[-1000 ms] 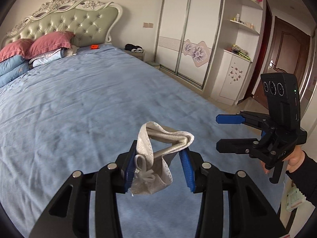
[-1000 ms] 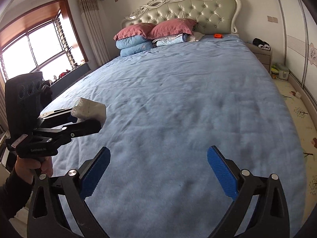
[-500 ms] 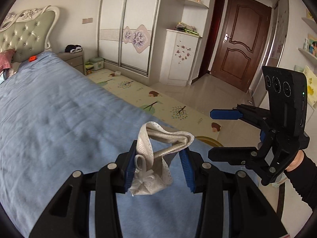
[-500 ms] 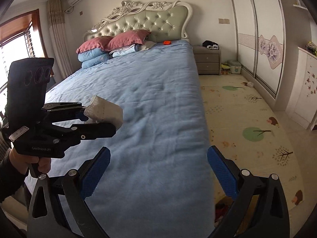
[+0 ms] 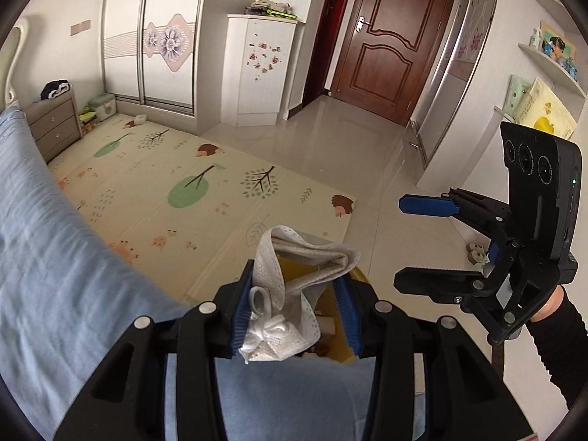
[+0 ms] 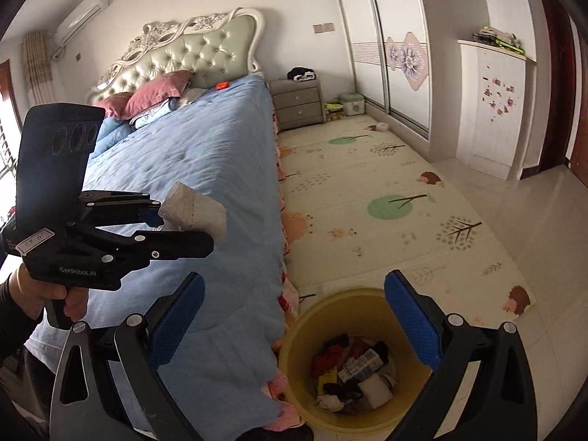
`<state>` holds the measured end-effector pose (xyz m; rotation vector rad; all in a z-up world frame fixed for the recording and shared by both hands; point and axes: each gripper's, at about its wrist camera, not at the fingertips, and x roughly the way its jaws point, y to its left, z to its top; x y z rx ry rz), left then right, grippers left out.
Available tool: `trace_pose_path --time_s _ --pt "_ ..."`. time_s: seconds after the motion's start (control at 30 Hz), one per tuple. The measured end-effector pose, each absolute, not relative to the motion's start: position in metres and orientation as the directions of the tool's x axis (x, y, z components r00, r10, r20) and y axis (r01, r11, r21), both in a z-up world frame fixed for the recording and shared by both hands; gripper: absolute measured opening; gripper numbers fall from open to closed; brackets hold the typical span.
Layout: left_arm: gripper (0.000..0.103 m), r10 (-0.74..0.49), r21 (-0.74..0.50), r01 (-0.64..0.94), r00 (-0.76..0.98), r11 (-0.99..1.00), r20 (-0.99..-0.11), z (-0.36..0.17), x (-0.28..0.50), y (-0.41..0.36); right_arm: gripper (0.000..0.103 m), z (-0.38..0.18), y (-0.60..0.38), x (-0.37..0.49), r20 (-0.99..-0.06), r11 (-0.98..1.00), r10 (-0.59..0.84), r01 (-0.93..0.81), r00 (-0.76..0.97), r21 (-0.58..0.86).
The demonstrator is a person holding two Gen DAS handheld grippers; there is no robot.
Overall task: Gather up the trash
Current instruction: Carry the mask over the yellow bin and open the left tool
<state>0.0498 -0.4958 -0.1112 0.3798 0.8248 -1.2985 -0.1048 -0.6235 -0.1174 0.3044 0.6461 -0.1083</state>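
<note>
White face mask (image 5: 290, 294), crumpled and folded, pinched between the blue pads of the left gripper (image 5: 294, 312), long axis roughly upright with the folded loop up and forward and the knotted ear strap low, above the foot corner of the blue bed (image 6: 205, 169). Right gripper (image 6: 294, 316) spread wide, empty, over the yellow trash bin (image 6: 312, 316) on the floor beside the bed.

blue bed (image 6: 205, 154), patterned play mat (image 5: 191, 183), brown door (image 5: 389, 36).
</note>
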Motion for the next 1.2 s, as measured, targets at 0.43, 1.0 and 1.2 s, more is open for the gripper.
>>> trace_pose_path --time_s 0.43,1.0,1.2 --pt "0.043 -0.572 -0.216 0.956 -0.068 0.196 -0.818 -0.157 0.021 -0.602 0.095 -0.171 -0.691 -0.144 -0.652 0.914 -0.031 0.286 0.758 0.289" --pt "0.088 -0.418 -0.173 0.957 -0.062 0.233 -0.906 -0.187 0.014 -0.634 0.095 -0.207 -0.713 -0.152 -0.672 0.887 0.001 0.309 0.741 0.343" --pt "0.088 -0.421 -0.159 0.959 -0.047 0.236 -0.906 -0.187 0.014 -0.632 0.095 -0.21 -0.71 -0.153 -0.678 0.887 0.01 0.305 0.735 0.345"
